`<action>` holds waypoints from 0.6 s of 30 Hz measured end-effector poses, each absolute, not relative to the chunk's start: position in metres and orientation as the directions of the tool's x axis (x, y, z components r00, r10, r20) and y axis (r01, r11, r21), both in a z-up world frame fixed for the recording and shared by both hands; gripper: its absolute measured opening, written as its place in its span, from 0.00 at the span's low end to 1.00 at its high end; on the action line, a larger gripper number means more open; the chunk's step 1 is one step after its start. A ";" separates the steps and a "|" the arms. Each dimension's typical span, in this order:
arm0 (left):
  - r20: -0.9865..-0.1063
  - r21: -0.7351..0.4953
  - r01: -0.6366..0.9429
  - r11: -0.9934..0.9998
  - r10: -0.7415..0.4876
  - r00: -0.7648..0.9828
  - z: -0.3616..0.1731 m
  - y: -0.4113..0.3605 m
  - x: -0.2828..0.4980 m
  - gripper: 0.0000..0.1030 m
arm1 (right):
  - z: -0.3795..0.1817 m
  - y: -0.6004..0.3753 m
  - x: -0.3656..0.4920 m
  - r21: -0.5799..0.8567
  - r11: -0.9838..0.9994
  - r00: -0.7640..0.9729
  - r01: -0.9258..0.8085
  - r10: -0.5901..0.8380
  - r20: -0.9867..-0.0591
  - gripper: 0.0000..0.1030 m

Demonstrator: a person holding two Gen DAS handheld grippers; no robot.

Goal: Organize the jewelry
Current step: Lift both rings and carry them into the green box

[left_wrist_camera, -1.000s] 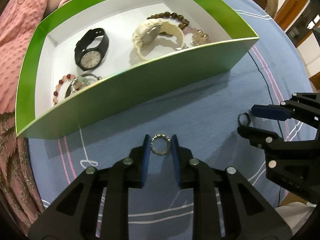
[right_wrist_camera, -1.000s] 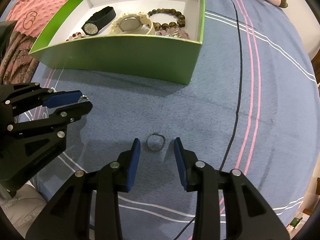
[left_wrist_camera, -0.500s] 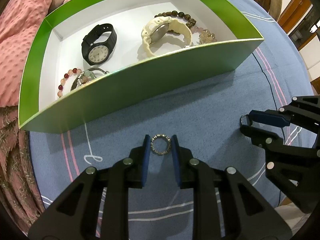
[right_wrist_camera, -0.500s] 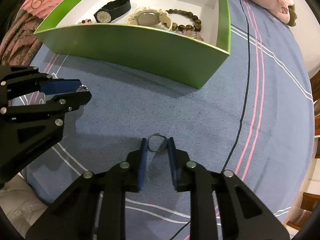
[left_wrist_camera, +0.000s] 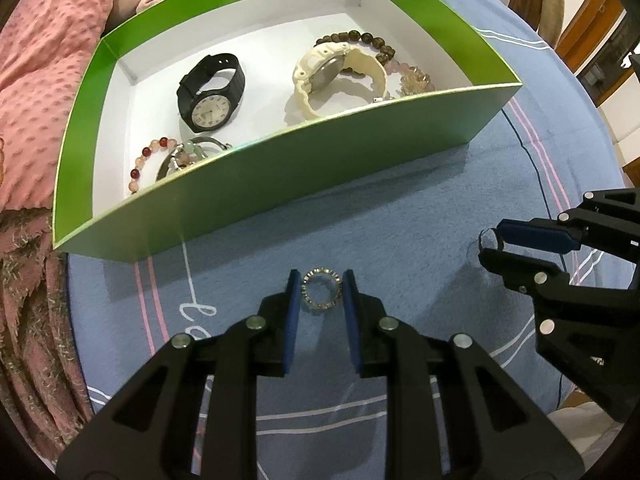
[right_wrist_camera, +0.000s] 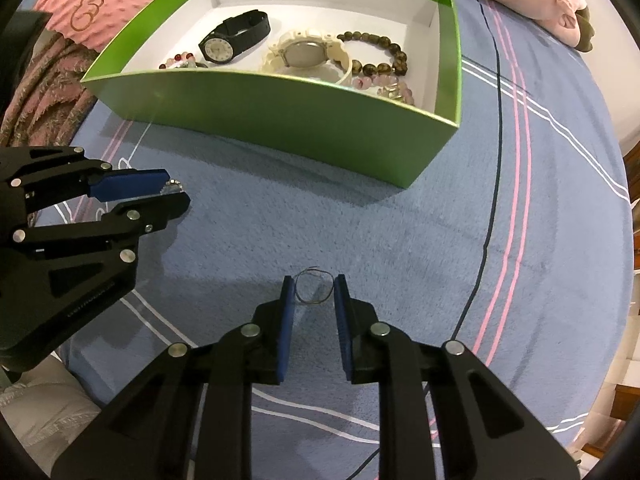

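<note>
Rings (left_wrist_camera: 321,290) (right_wrist_camera: 314,290) pinched btwn pads, 1 per gripper (left_wrist_camera: 321,292) (right_wrist_camera: 313,292).

right tongs (right_wrist_camera: 314,290): the two blue pads were wide apart, have just been closing, now squeeze the thin wire ring (right_wrist_camera: 314,290) | thin wire ring: lay loose on the blue bed cover (flat before), now pinched on both sides | green box (left_wrist_camera: 320,168): looks a bit nearer in the left view.

Open blue bedspread (right_wrist_camera: 400,240) around, green box (left_wrist_camera: 320,176) wall blocking ahead
</note>
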State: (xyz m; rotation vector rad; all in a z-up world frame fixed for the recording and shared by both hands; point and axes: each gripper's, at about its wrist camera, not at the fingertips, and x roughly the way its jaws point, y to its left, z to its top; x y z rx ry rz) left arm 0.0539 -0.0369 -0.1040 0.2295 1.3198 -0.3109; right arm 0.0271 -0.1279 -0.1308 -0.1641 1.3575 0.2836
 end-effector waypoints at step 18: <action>-0.960 -0.018 0.311 0.950 -0.103 0.259 -0.077 -0.034 0.046 0.21 | -0.098 -0.134 0.033 0.076 0.945 0.209 -0.319 0.148 -0.967 0.19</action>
